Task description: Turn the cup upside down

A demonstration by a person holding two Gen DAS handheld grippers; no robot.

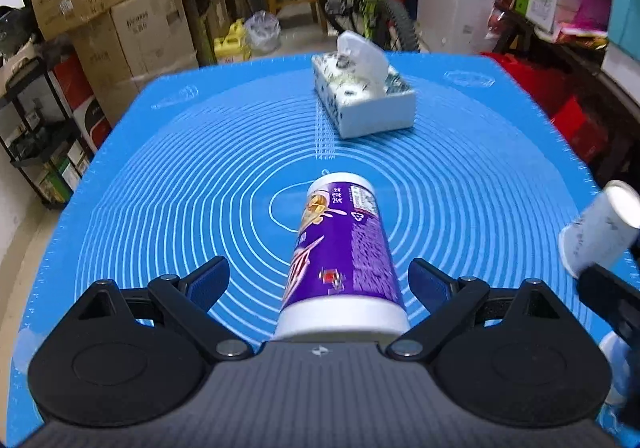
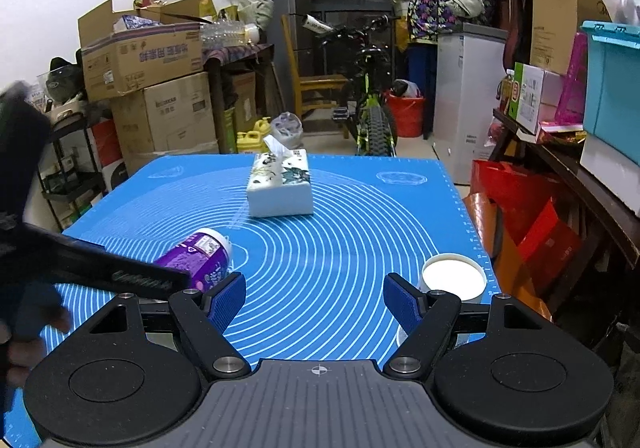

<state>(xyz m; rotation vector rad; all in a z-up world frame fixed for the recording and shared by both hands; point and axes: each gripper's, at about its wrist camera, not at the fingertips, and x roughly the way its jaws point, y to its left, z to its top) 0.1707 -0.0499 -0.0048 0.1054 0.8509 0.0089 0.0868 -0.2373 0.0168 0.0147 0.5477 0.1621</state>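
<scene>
My left fingers (image 1: pixel 430 282) stand spread wide, gripping nothing — the purple cup (image 1: pixel 342 260) lies on its side between them, its white wide end toward me, its narrower end pointing out at the middle rings of the blue mat (image 1: pixel 160 176). Neither pad touches its wall. From the right wrist view the same cup (image 2: pixel 198 258) shows left of centre, lying tilted on the mat, partly behind the dark body of my left gripper (image 1: pixel 319 280).

My right gripper (image 2: pixel 315 300) is also released, jaws apart over bare mat. Just beyond its right finger (image 2: pixel 402 302) stands a white paper cup (image 2: pixel 454 274), mouth up, near the mat's right edge; the finger hides its lower part, so I cannot tell whether they touch. In the left wrist view a blurred white cup (image 1: pixel 600 236) sits at the far right edge.

A tissue box (image 2: pixel 280 186) rests farther back on the mat, well apart from both cups.
</scene>
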